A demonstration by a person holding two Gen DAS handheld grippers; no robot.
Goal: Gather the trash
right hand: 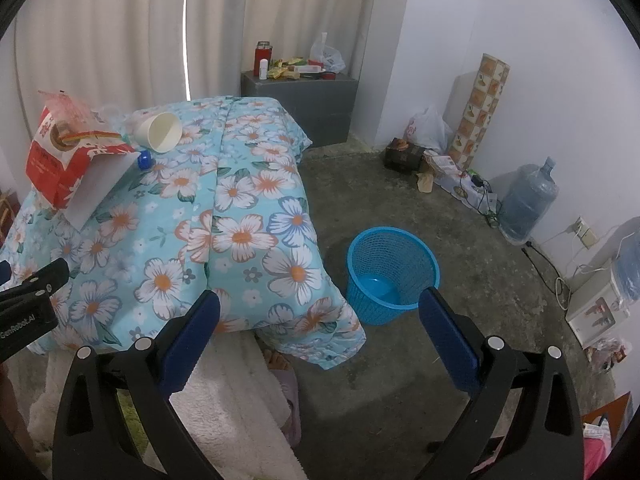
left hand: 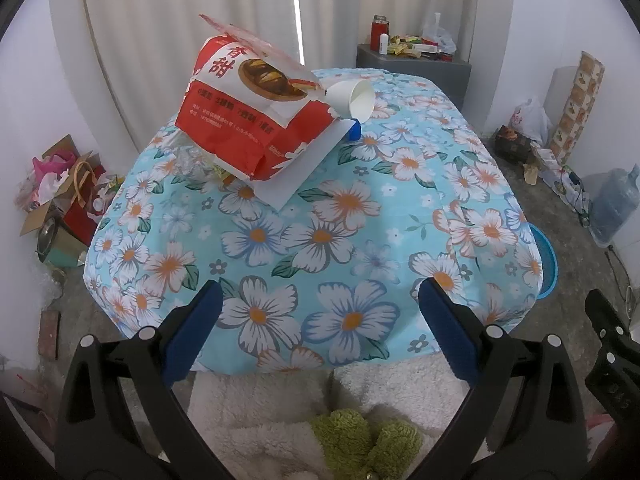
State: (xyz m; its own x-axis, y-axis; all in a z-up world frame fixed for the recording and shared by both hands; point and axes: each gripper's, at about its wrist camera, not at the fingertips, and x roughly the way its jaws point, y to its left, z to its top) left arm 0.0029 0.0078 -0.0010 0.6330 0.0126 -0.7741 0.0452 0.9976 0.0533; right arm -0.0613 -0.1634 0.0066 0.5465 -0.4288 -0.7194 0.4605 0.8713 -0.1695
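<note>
Left view: my left tongs (left hand: pixel 320 322) gape wide, empty, over the blue floral-clothed table (left hand: pixel 340 240) — the red-and-white paper snack bag (left hand: pixel 256 116), the tipped white paper cup (left hand: pixel 356 98) and what may be a blue bottle cap (left hand: pixel 354 129) lie far across it.

Right view: my right tongs (right hand: pixel 320 324) hang fully apart, empty — the blue plastic mesh wastebasket (right hand: pixel 392 276) stands on the floor beside the table.

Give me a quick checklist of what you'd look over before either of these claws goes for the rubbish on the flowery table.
1. Left gripper open with nothing between its fingers: ok.
2. Right gripper open and holding nothing: ok.
3. Blue basket upright on the floor beside the table, with room inside: ok.
4. Red snack bag in clear view on the floral cloth: ok.
5. Paper cup lying on its side, touching the bag: ok to pick.
6. What the blue cap under the bag's edge belongs to: cannot tell.
</note>
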